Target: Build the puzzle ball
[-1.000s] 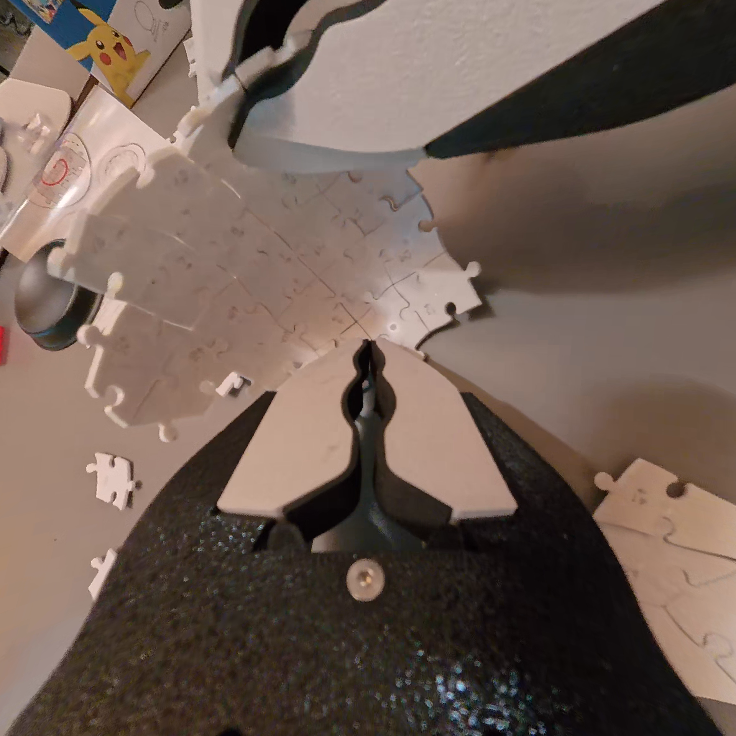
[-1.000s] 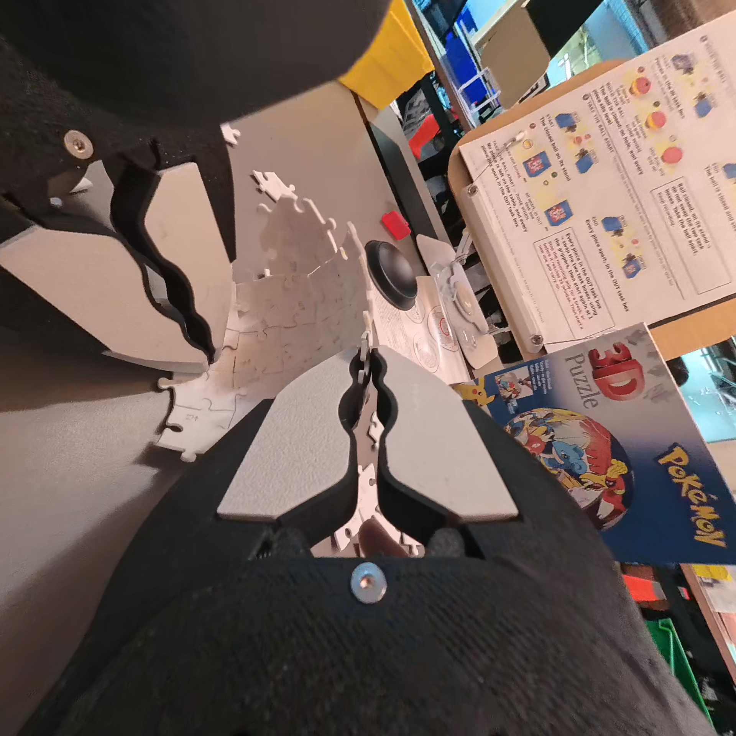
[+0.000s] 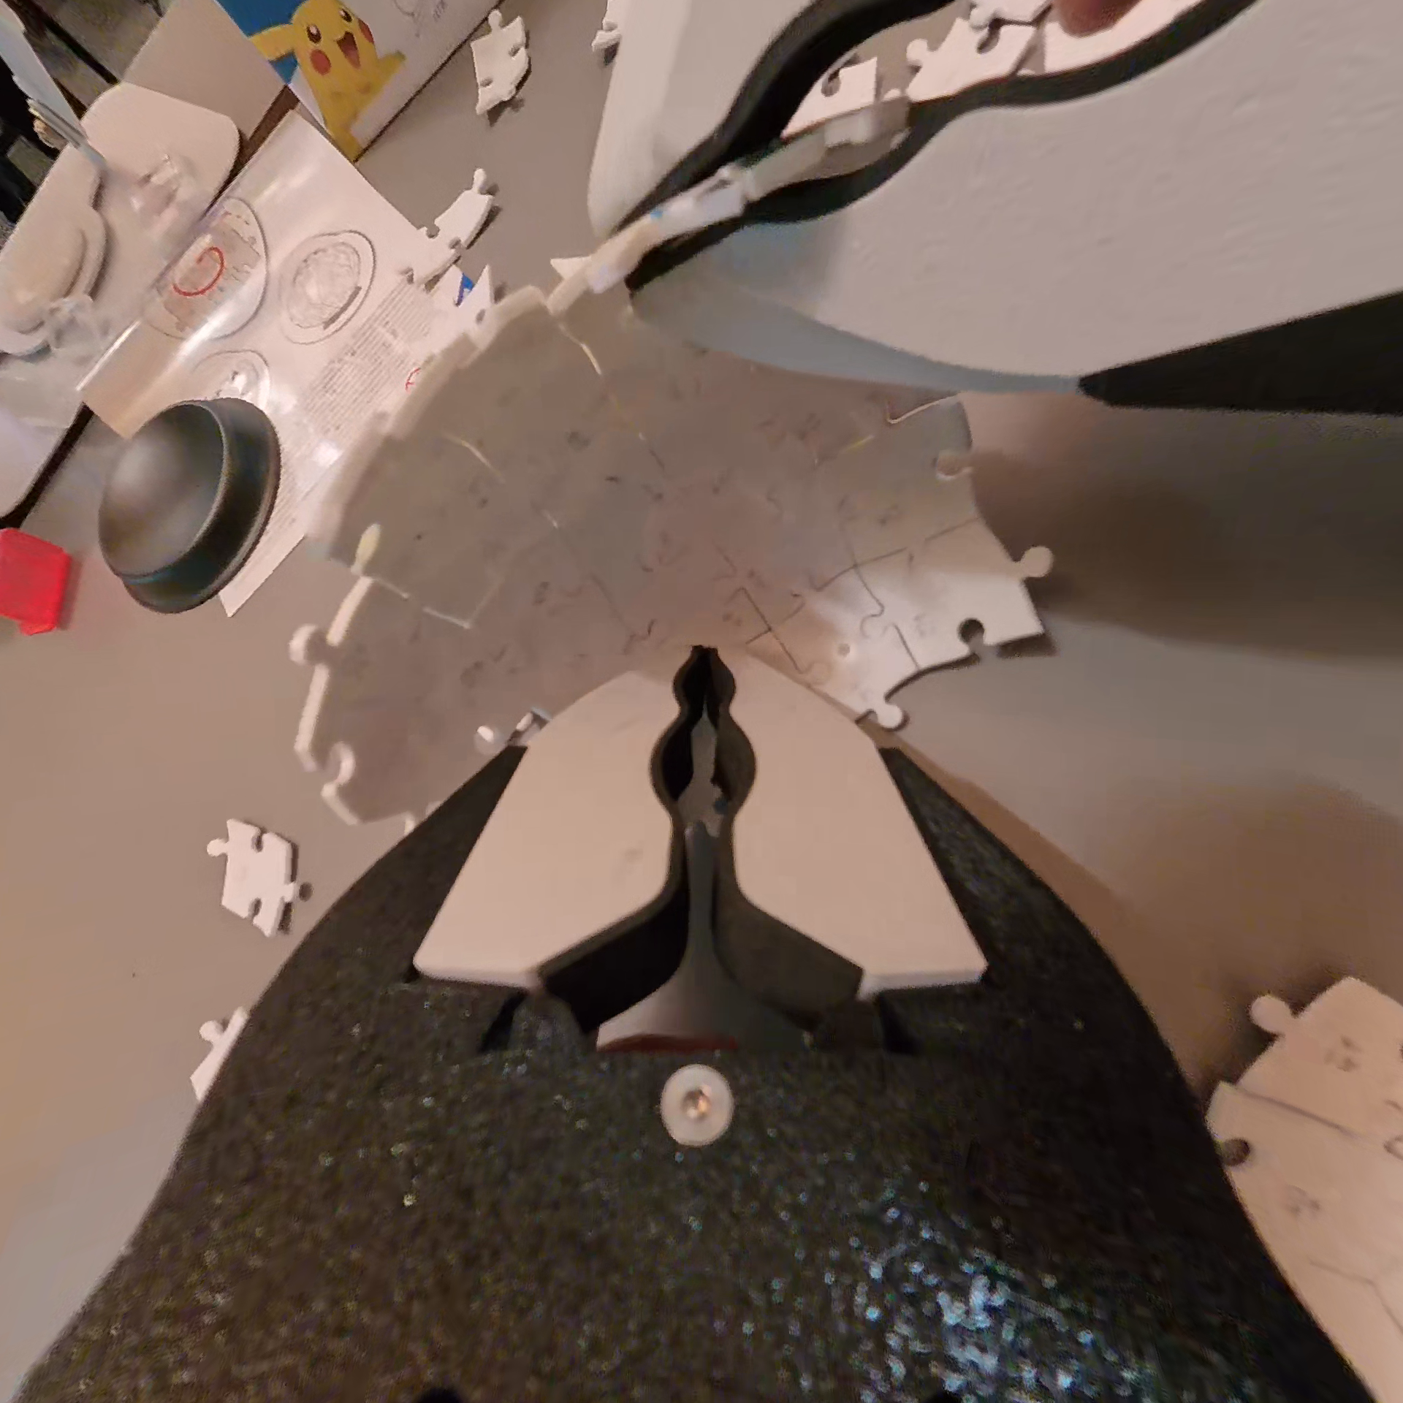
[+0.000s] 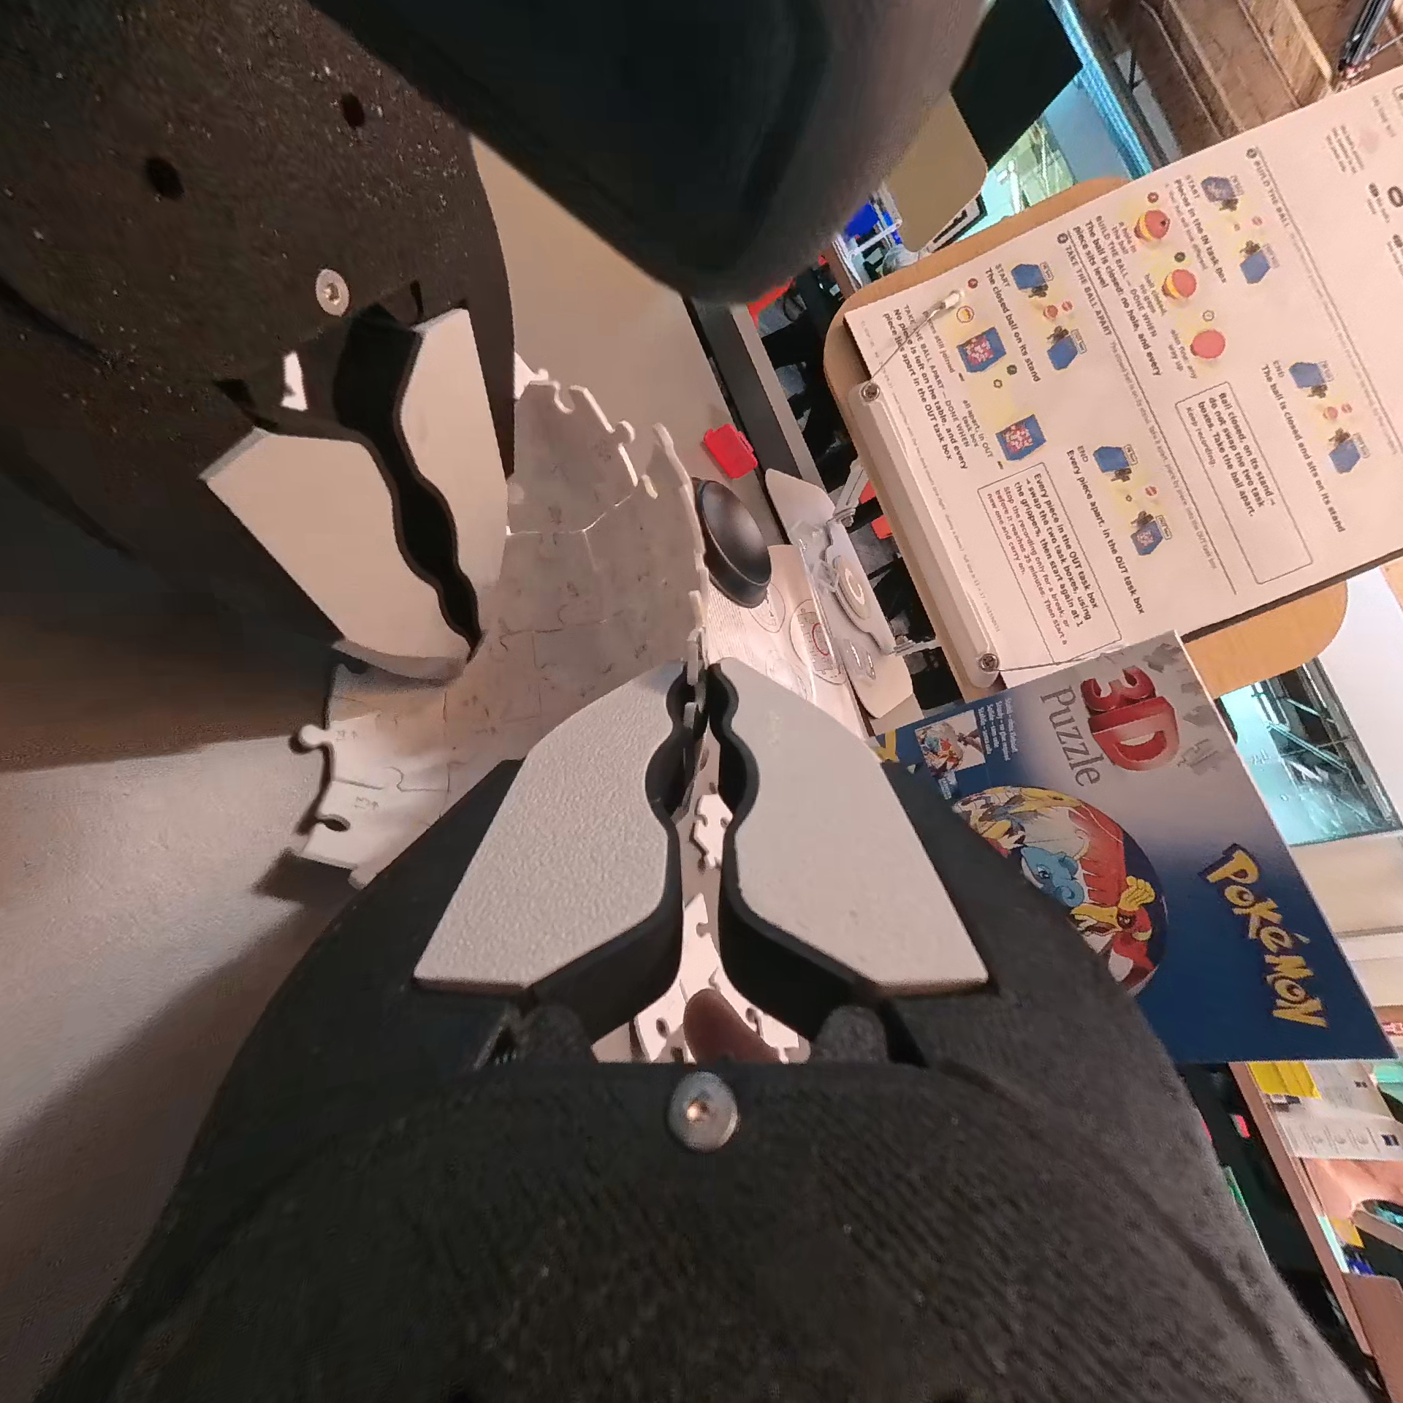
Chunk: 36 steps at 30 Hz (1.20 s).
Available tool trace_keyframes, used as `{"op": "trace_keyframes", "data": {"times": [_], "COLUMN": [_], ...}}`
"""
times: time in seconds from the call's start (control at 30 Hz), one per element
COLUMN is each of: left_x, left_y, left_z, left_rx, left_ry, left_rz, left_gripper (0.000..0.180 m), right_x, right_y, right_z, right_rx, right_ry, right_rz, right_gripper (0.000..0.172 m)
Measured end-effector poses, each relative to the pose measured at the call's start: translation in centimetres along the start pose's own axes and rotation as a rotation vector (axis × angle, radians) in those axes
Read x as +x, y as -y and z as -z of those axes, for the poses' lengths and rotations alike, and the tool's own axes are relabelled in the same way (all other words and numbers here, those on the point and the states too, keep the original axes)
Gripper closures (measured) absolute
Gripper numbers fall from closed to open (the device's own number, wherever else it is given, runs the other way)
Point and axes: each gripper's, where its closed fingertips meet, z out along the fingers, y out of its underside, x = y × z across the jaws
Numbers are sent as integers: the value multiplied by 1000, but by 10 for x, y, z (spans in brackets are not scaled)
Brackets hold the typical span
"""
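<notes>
- Both grippers clamp the same white curved puzzle shell [image 3: 683, 516] — an assembled section of interlocked pieces, blank side showing, held up off the grey table [image 3: 1139, 721].
- Left gripper [image 3: 702, 660]: jaws closed on the shell's near edge; a thin white edge runs down the slit between the pads.
- Right gripper [image 4: 695, 683]: jaws narrow, pinching the shell's rim edge-on; piece tabs show between the pads [image 4: 740, 729]. Seen from the left wrist, it bites the shell's far top edge.
- Judgement: with two pinches on one flexible shell, keep the grippers' spacing and angle steady — twisting or pulling apart would likely pop the seams.
- Judgement: both grips sit at the very edge, so a slip is plausible; move slowly.
- Around the shell: dark round stand [image 3: 182, 516] just beyond its left side, on a printed sheet [image 3: 334, 304]; red block [image 3: 30, 581] further left; loose pieces [image 3: 254, 881] on the table below-left; blue puzzle box [image 4: 1139, 858] right of the shell in the right wrist view.
</notes>
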Motion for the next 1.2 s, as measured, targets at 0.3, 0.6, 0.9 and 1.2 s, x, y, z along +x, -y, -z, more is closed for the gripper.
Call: {"op": "trace_keyframes", "data": {"times": [0.3,0.6,0.9,1.2], "left_x": [4,-28,-17,-21], "left_y": [-2,5,-8,-13], "left_z": [-2,28,28,10], "left_rx": [-43,87,57,-26], "left_ry": [19,127,74,84], "left_rz": [-60,48,40,72], "left_gripper": [180,180,180,180], "right_x": [0,-2,-2,-2], "right_y": [-3,-4,-6,5], "right_z": [-2,-3,-3,-10], "right_rx": [-16,-24,-42,-60], "right_ry": [4,23,35,82], "right_rz": [0,9,0,123], "right_gripper": [169,169,168,169]}}
